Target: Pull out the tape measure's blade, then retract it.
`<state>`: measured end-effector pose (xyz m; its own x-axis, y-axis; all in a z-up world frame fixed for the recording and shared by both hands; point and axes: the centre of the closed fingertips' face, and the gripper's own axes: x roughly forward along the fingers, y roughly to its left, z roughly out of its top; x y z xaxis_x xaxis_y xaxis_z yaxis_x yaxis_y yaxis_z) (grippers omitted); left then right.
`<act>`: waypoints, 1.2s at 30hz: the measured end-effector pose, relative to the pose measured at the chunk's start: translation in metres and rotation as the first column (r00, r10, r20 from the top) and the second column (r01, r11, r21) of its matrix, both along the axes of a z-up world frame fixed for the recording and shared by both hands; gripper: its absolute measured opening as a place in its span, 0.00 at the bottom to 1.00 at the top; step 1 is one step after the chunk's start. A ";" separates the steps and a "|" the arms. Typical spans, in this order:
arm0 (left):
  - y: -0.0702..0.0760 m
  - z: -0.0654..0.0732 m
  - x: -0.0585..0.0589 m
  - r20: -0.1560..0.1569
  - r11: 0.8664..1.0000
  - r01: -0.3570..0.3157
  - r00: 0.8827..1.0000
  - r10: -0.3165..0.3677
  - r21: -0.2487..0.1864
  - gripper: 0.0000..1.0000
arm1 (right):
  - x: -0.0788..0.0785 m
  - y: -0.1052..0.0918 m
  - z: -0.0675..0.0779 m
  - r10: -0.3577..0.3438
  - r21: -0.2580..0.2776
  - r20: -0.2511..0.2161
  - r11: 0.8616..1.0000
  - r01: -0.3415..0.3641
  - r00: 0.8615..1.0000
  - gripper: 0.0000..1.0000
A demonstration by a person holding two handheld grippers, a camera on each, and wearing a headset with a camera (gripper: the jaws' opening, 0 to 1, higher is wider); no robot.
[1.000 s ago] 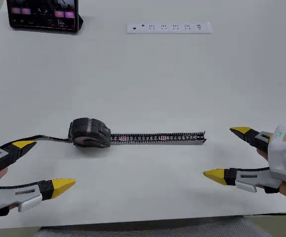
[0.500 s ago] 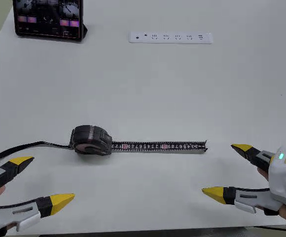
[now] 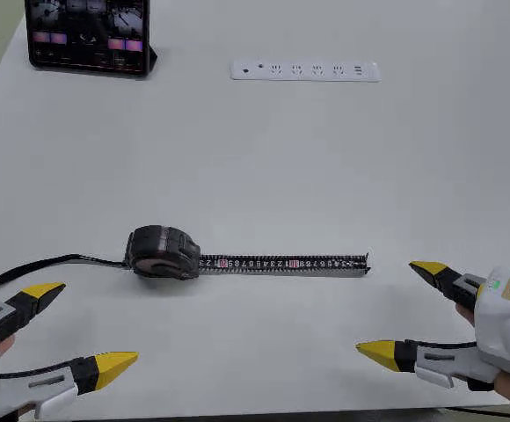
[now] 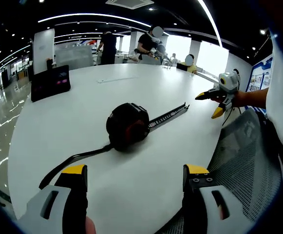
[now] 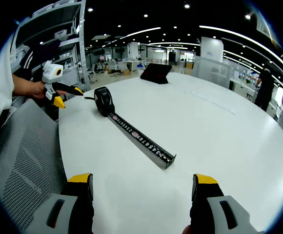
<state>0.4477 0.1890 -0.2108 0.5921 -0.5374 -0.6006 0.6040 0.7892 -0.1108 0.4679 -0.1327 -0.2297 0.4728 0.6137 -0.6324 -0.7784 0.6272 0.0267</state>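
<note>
A black tape measure (image 3: 161, 253) (image 4: 128, 126) (image 5: 103, 100) lies on the white table (image 3: 255, 158), its blade (image 3: 283, 263) (image 4: 168, 115) (image 5: 141, 139) pulled out to the right and flat on the surface. A black wrist strap (image 3: 44, 266) (image 4: 75, 160) trails off its left side. My left gripper (image 3: 88, 327) (image 4: 136, 173) is open near the front left edge, short of the case and holding nothing. My right gripper (image 3: 403, 309) (image 5: 144, 179) is open too, just right of the blade's tip and apart from it.
A dark tablet (image 3: 88, 35) (image 4: 50, 82) (image 5: 156, 73) stands at the far left of the table. A white power strip (image 3: 306, 70) (image 4: 116, 78) lies at the far middle. A mesh chair (image 4: 249, 165) (image 5: 24, 146) sits by the near edge. People stand in the background.
Both grippers have drawn back a little toward the near edge, away from the tape measure. The tape measure and its extended blade lie as before; the head camera has tilted slightly.
</note>
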 end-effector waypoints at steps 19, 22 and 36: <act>-0.001 -0.001 0.000 -0.002 1.000 0.008 1.000 -0.008 0.003 0.78 | -0.002 0.002 0.000 0.005 -0.001 -0.003 1.000 -0.005 1.000 0.82; -0.001 0.000 0.000 -0.001 1.000 0.011 1.000 -0.011 0.006 0.78 | -0.002 0.003 0.000 0.006 -0.002 -0.003 1.000 -0.006 1.000 0.82; 0.000 0.001 0.004 0.008 1.000 0.009 1.000 -0.009 0.010 0.78 | -0.001 0.004 0.002 0.011 -0.003 0.003 1.000 -0.011 1.000 0.82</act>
<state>0.4519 0.1887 -0.2096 0.5922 -0.5367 -0.6011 0.6116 0.7850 -0.0984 0.4670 -0.1288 -0.2273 0.4678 0.6166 -0.6332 -0.7853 0.6188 0.0224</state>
